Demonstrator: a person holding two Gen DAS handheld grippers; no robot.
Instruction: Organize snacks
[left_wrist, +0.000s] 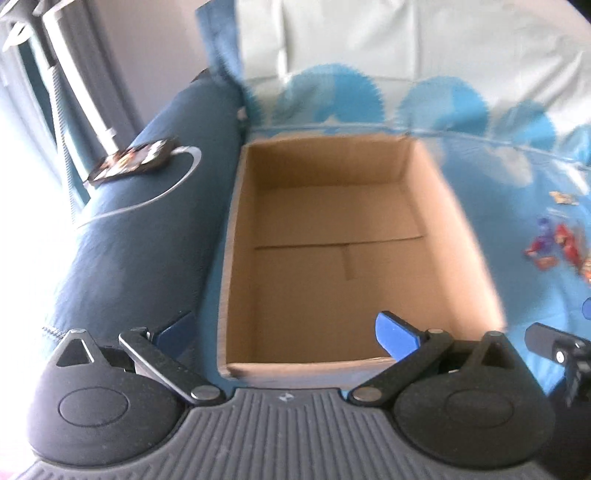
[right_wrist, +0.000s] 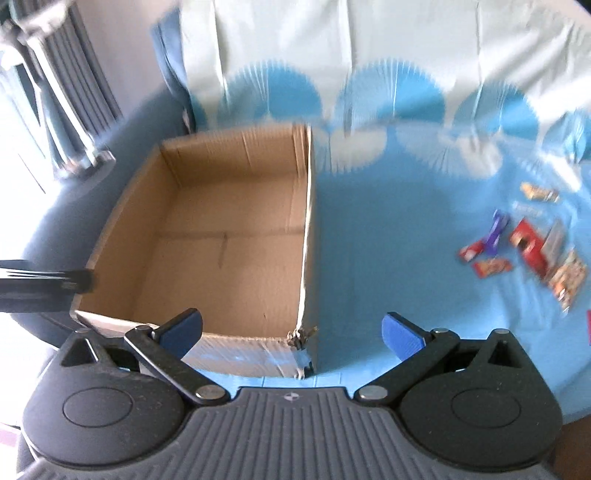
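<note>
An open brown cardboard box (left_wrist: 332, 280) sits on the blue patterned cloth; nothing shows inside it. It also shows in the right wrist view (right_wrist: 221, 266), to the left. My left gripper (left_wrist: 284, 332) is open and empty, just above the box's near edge. My right gripper (right_wrist: 291, 332) is open and empty, over the box's near right corner. Several small snack packets (right_wrist: 528, 247) lie scattered on the cloth at the far right; they also show in the left wrist view (left_wrist: 557, 247).
A dark blue cushioned armrest (left_wrist: 140, 236) runs along the box's left side, with a phone (left_wrist: 133, 160) and a white cable on it. A pale sheet covers the backrest (right_wrist: 369, 44). The other gripper shows at the left edge (right_wrist: 44, 280).
</note>
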